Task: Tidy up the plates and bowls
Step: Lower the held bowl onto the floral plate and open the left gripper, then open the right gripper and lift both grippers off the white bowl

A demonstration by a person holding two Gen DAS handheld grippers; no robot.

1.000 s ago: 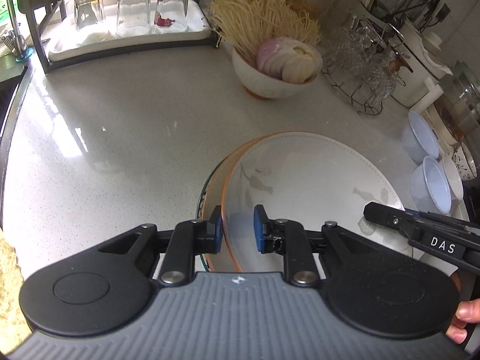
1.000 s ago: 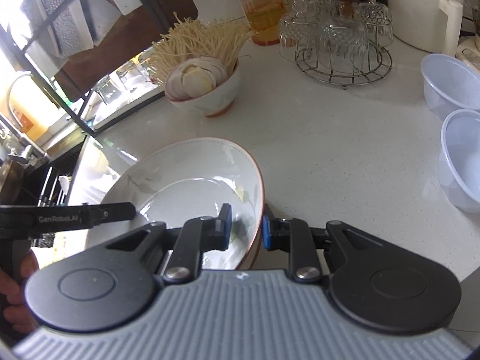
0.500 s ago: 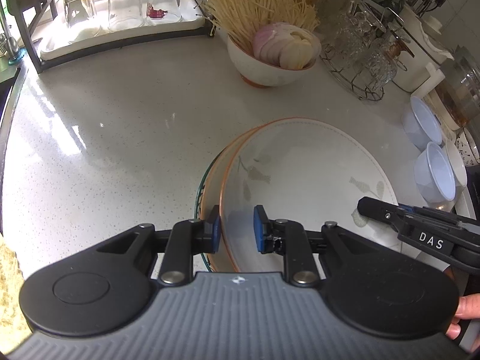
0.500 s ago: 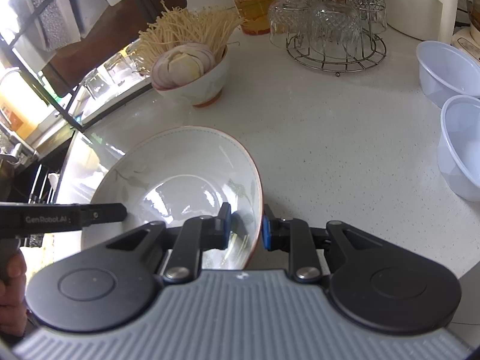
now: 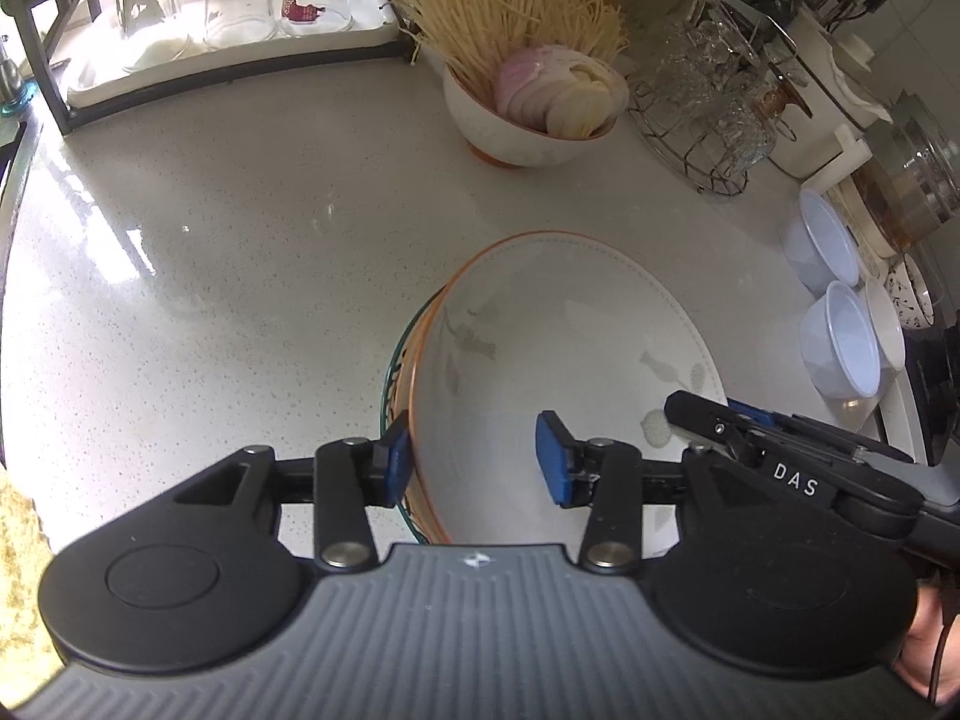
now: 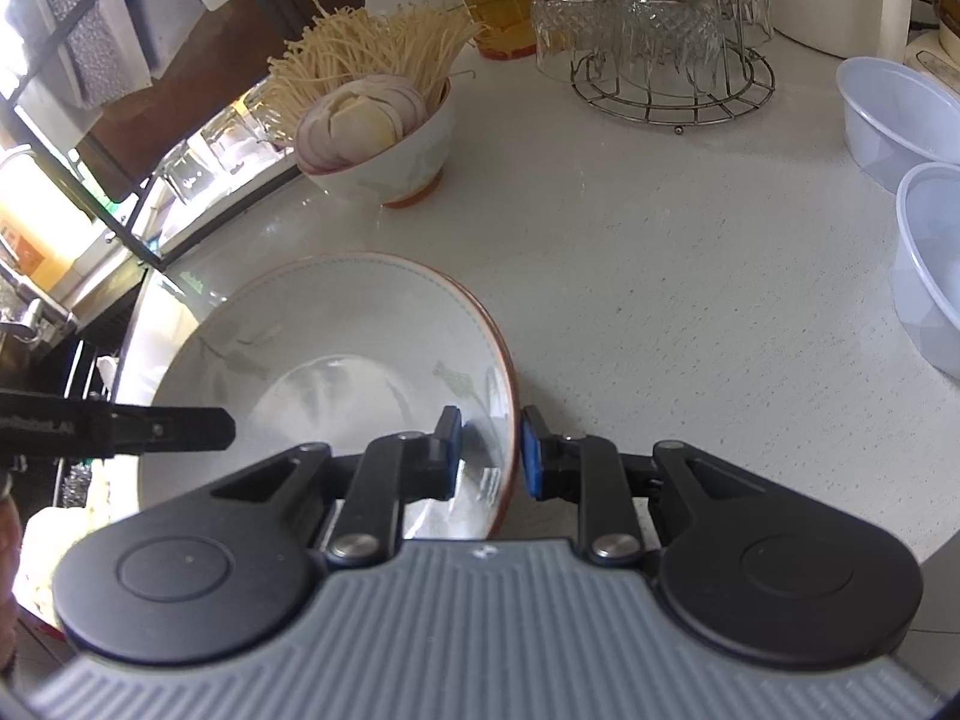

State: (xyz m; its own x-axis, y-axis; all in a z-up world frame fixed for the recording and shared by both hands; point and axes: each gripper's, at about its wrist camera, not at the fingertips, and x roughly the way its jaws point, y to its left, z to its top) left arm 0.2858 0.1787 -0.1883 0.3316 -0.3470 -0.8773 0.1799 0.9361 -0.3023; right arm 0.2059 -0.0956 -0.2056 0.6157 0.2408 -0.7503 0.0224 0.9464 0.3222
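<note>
A white plate with an orange rim (image 5: 558, 330) lies on top of a stack; a green-patterned dish edge (image 5: 391, 384) shows under it at the left. My left gripper (image 5: 474, 462) is open, its fingers straddling the plate's left rim without pinching it. My right gripper (image 6: 489, 450) is shut on the plate's right rim (image 6: 507, 396); the plate (image 6: 336, 348) fills the lower left of the right wrist view. The right gripper's arm (image 5: 798, 468) shows at the right of the left wrist view.
A white bowl of sliced onion and enoki mushrooms (image 5: 528, 114) stands behind the plate. A wire rack of glasses (image 6: 666, 42) is at the back right. Two translucent plastic bowls (image 6: 924, 180) sit at the right. A tray with upturned glasses (image 5: 234, 6) is at the back left.
My left gripper has opened and let go of the plate's left rim. The right gripper still clamps the right rim. Both cameras have moved closer to the counter and the food bowl.
</note>
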